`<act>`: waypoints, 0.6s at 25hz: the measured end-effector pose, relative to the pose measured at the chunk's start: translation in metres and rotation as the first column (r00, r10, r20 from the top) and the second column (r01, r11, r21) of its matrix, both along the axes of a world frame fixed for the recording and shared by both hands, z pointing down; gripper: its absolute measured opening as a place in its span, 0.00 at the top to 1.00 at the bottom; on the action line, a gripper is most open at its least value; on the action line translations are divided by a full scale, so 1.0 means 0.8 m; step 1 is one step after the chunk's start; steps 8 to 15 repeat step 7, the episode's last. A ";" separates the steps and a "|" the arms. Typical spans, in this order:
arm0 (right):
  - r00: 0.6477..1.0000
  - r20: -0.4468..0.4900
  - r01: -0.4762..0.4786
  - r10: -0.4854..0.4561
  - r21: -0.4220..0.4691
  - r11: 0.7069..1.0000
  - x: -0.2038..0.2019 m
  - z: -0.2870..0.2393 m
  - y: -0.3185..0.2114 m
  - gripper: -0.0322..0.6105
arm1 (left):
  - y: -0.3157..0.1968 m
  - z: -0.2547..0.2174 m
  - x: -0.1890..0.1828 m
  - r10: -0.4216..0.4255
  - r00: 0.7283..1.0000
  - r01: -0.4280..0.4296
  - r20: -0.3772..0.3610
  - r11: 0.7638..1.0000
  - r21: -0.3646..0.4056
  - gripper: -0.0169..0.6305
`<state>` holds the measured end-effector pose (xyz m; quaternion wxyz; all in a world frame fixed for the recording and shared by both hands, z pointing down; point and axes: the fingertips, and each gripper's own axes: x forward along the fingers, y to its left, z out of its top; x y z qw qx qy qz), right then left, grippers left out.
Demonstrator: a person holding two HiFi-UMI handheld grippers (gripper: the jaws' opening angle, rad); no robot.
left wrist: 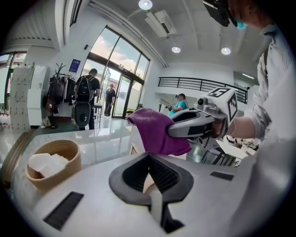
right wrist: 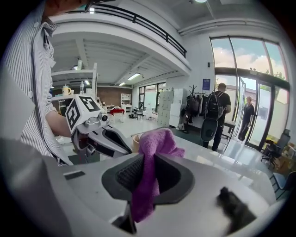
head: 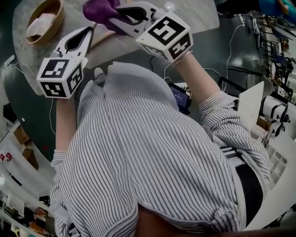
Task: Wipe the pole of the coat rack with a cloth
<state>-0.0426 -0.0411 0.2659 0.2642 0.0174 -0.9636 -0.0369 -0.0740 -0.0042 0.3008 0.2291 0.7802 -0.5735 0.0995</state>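
My right gripper (head: 112, 17) is shut on a purple cloth (head: 98, 8), held over the round pale table (head: 199, 14). In the right gripper view the cloth (right wrist: 147, 180) hangs down between the jaws and bunches above them. My left gripper (head: 90, 30) sits just left of it, shut and empty, with its marker cube near my chest. From the left gripper view (left wrist: 150, 159) I see the right gripper (left wrist: 185, 126) with the cloth (left wrist: 156, 133) draped from its tip. A coat rack (right wrist: 193, 95) with dark coats stands far across the hall, also visible in the left gripper view (left wrist: 58, 82).
A wooden bowl (head: 44, 21) holding a white cloth sits on the table to the left (left wrist: 51, 162). A tan wooden piece (head: 105, 34) lies under the grippers. People (right wrist: 213, 115) stand by the glass doors. Shelves and equipment (head: 273, 111) crowd the right side.
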 end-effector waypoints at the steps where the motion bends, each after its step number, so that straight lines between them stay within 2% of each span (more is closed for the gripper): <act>1: 1.000 0.004 -0.001 0.001 0.005 1.000 0.000 -0.002 0.000 0.84 | 0.001 0.001 0.001 0.000 1.000 0.000 -0.001 1.000 -0.003 0.96; 15: 1.000 0.012 -0.004 0.004 0.025 1.000 0.004 -0.008 -0.004 0.84 | -0.002 0.003 0.009 -0.001 1.000 0.001 -0.014 1.000 -0.006 0.96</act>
